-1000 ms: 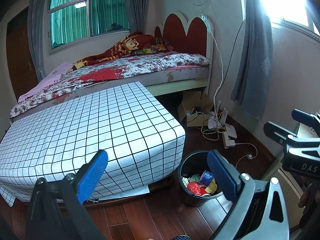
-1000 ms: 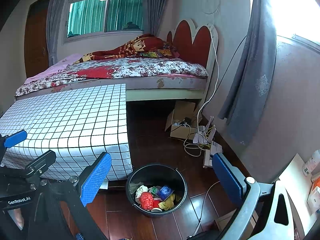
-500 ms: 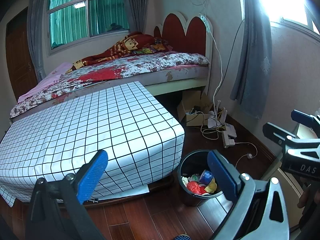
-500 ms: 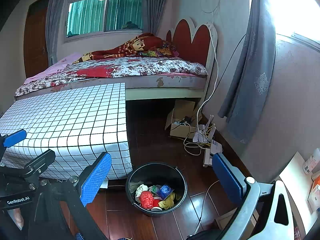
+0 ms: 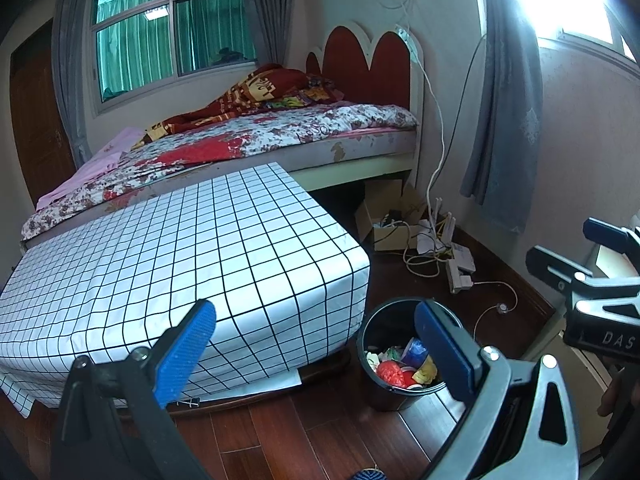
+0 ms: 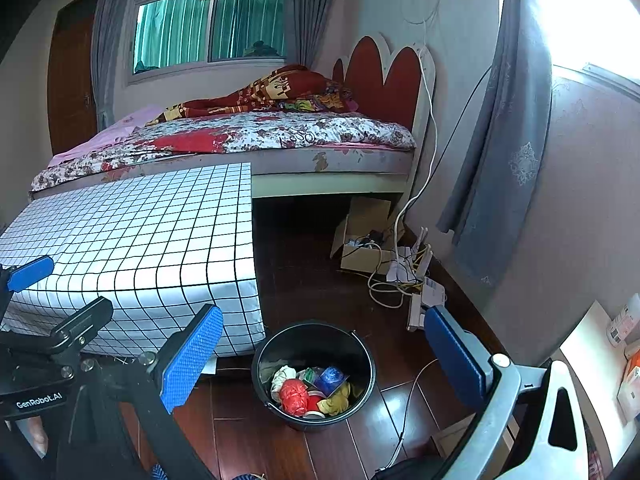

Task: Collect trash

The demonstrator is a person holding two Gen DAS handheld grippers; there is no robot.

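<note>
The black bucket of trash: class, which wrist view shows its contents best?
The right wrist view: the black bucket lies unobstructed. In the left wrist view a finger of the left gripper covers part of it.

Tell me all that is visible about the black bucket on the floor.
The black bucket is round, looks like plastic, and stands upright and open on the dark wooden floor, just beside the corner of the checked white cover. A thin handle hangs at its rim. Crumpled trash in red, blue, yellow and white fills its bottom. Neither gripper touches it.
</note>
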